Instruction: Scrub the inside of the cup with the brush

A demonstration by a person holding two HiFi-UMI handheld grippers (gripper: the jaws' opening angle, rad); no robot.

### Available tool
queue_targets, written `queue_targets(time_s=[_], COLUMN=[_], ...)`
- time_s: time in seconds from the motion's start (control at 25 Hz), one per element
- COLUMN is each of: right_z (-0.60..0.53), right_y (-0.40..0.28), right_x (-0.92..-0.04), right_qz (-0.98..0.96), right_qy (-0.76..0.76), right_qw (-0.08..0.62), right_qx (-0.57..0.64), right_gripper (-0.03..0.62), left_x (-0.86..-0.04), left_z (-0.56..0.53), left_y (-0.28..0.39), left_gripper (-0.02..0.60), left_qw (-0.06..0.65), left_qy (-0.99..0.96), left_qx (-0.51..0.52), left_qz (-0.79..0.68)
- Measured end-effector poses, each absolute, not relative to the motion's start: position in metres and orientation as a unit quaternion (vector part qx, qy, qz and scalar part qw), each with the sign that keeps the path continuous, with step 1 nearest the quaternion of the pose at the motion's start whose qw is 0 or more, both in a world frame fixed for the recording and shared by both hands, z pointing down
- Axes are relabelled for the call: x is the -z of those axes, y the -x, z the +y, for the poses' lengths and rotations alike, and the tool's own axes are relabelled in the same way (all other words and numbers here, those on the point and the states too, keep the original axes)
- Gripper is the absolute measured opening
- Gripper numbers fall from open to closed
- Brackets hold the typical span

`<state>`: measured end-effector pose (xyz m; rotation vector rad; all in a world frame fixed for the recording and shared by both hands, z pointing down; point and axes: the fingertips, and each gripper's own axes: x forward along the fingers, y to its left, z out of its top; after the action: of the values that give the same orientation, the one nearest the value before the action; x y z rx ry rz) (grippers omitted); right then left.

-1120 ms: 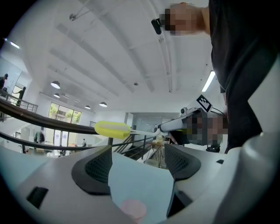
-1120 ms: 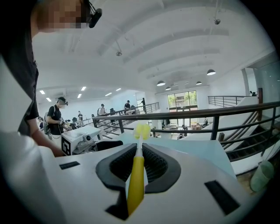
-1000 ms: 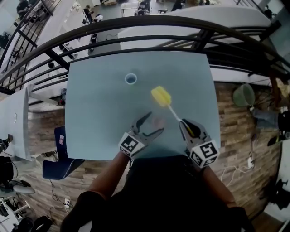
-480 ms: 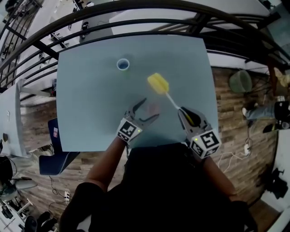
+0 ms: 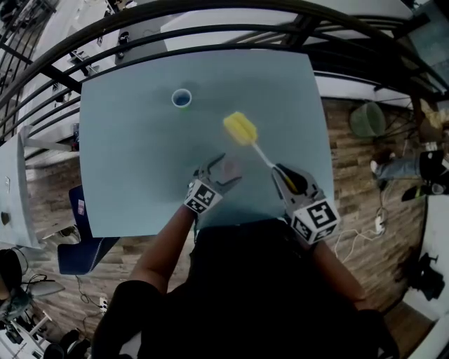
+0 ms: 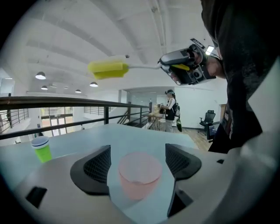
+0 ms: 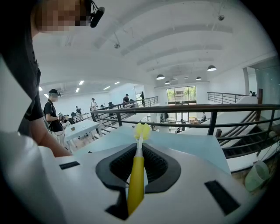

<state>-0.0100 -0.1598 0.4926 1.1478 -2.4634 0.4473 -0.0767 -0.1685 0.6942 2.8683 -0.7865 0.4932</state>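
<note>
A translucent pink cup (image 5: 236,167) stands on the pale blue table (image 5: 126,161). My left gripper (image 5: 230,169) is open, with its jaws on either side of the cup. In the left gripper view the cup (image 6: 140,175) sits between the two black pads (image 6: 94,166), with a gap at each side. My right gripper (image 5: 286,179) is shut on the yellow handle of the brush (image 7: 136,183). The brush's thin white stem runs up to a yellow sponge head (image 5: 239,129), which hangs in the air behind and above the cup.
A small green cup with a blue rim (image 5: 182,98) stands far back on the table. A black railing (image 5: 210,21) curves behind the table. Wooden floor, a green bin (image 5: 367,119) and cables lie to the right. People stand at desks in the distance.
The head view has shifted, so the table sits a little higher and further left. Both grippers keep nearly the same places relative to the pink cup, and the brush stays held.
</note>
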Motion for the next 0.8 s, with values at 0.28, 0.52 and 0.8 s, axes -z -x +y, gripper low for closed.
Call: queue_targets(time_s=[0.28, 0.52, 0.8], right_z=[-0.162, -0.165, -0.165], right_y=[0.002, 0.000, -0.006], right_x=[-0.494, -0.501, -0.505], right_qz=[-0.875, -0.873, -0.872], right_qy=[-0.412, -0.412, -0.410], right_qw=[0.198, 0.202, 0.205], right_qx=[-0.162, -0.165, -0.169], right_gripper=[0.044, 0.044, 0.044], left_x=[-0.738, -0.756, -0.776], left_z=[-0.166, -0.169, -0.169], left_y=[0.074, 0.071, 0.066], left_gripper=[0.371, 0.371, 0.371], left_qw=[0.069, 0.073, 0.085], left_qy=[-0.943, -0.941, -0.936], left_qx=[-0.212, -0.224, -0.244], left_qz=[-0.247, -0.244, -0.241])
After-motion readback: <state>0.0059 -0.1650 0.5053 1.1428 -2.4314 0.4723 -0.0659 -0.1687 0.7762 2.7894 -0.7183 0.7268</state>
